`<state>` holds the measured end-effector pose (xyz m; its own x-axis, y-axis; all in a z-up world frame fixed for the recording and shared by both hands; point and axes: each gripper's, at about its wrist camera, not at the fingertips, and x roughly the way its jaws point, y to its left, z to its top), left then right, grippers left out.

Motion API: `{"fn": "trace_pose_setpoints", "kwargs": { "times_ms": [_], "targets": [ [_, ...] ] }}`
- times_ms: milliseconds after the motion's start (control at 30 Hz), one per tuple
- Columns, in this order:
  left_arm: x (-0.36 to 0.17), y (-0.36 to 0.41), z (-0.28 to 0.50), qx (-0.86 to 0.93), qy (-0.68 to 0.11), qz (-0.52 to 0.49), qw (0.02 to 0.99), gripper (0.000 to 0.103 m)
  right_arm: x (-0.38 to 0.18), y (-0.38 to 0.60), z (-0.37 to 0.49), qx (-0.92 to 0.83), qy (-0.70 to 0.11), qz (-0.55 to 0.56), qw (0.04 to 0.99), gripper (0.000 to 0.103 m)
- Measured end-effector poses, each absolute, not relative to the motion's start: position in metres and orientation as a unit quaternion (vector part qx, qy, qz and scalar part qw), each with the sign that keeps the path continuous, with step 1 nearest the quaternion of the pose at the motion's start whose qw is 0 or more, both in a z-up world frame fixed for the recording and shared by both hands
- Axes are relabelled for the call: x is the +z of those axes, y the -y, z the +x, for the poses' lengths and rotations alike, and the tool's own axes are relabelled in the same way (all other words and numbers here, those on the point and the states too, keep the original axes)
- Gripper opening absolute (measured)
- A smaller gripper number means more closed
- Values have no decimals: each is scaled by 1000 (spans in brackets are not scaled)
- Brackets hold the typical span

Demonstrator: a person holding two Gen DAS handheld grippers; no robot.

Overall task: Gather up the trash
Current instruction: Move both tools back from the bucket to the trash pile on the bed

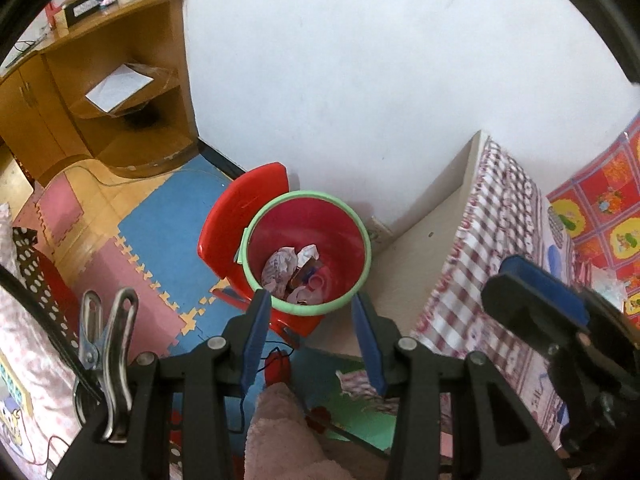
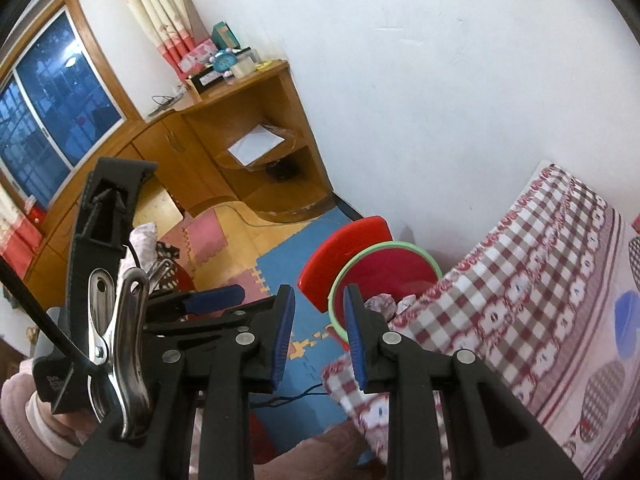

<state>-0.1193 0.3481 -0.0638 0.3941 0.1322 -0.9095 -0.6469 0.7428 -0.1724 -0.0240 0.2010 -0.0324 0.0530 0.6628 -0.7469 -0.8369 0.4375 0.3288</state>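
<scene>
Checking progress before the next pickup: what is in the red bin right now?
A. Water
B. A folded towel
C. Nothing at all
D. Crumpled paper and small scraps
D. The left wrist view looks down into the bin, and crumpled paper with other small scraps lies at its bottom; neither tongs hold anything.

trash (image 1: pixel 294 270) in bin (image 1: pixel 260 220), chair (image 1: pixel 224 216) behind
</scene>
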Motion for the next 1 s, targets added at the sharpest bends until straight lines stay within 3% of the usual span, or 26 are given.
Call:
{"fn": "trace_pose_setpoints", "kwargs": {
  "times_ms": [467,1000],
  "targets": [
    [-21,-277,-138,208,-484,-239,816,43,5,-124,-45,494,-423,-62,757,27],
    [-1,-214,-96,50,-505,-149,849,43,18,-35,-54,329,-431,16,840,27]
  ]
}}
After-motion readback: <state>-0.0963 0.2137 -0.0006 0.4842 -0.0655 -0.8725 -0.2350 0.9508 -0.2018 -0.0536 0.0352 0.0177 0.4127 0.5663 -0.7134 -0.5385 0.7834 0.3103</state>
